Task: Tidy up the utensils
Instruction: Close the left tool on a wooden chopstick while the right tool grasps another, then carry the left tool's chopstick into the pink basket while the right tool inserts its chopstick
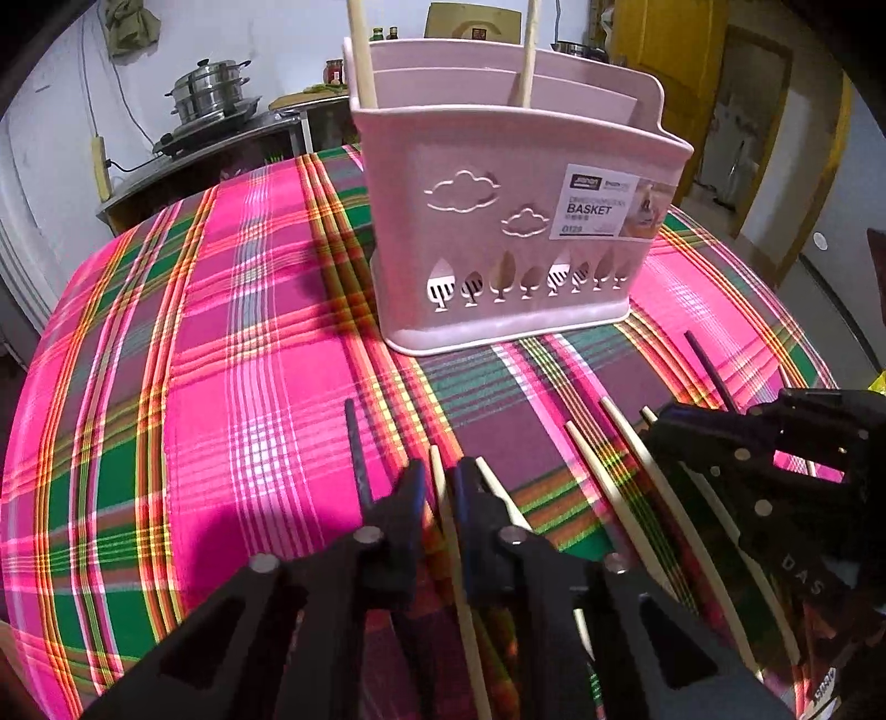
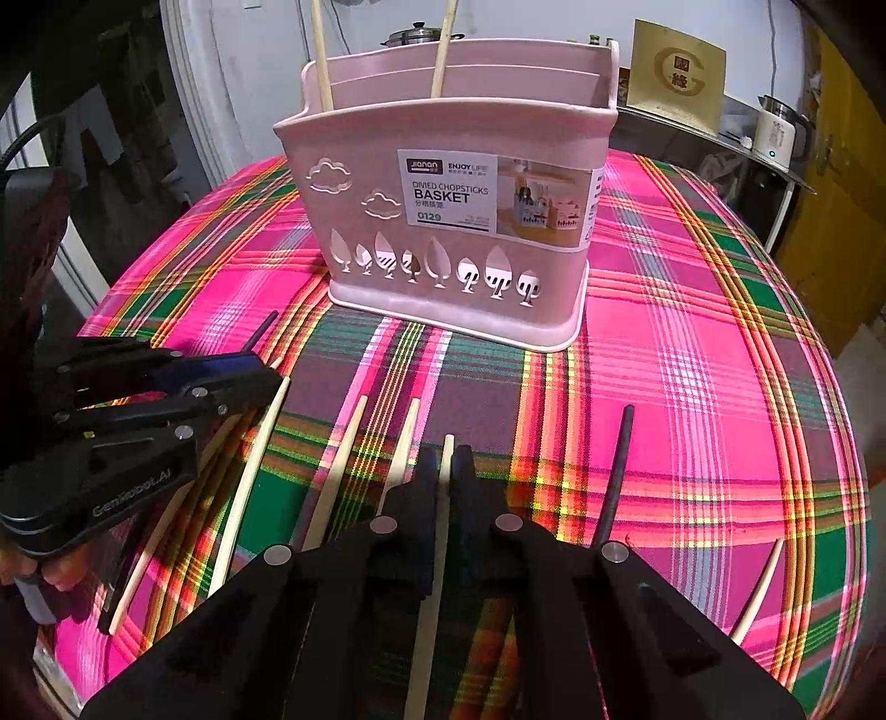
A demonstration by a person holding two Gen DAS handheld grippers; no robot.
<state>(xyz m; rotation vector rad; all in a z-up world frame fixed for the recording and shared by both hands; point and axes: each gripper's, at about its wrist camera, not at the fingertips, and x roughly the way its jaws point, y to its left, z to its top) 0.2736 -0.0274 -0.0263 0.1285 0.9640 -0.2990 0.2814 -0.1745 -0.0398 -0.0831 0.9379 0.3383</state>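
Note:
A pink divided chopstick basket (image 1: 498, 221) (image 2: 459, 221) stands upright on the plaid cloth, with two cream chopsticks (image 1: 362, 55) (image 2: 443, 50) standing in it. My left gripper (image 1: 440, 482) is shut on a cream chopstick (image 1: 449, 531) that lies on the cloth in front of the basket. In the right wrist view my right gripper (image 2: 446, 465) is shut on another cream chopstick (image 2: 446, 451). Several loose cream chopsticks (image 2: 343, 465) (image 1: 609, 487) lie between the two grippers. Dark chopsticks (image 1: 357, 459) (image 2: 617, 471) lie beside each gripper.
The pink, green and orange plaid cloth (image 1: 221, 387) covers a round table whose edge drops away at the sides. Behind it stand a steel steamer pot (image 1: 210, 91), a white kettle (image 2: 778, 135) and a yellow door (image 1: 664, 61). One more cream chopstick (image 2: 758, 592) lies at the near right.

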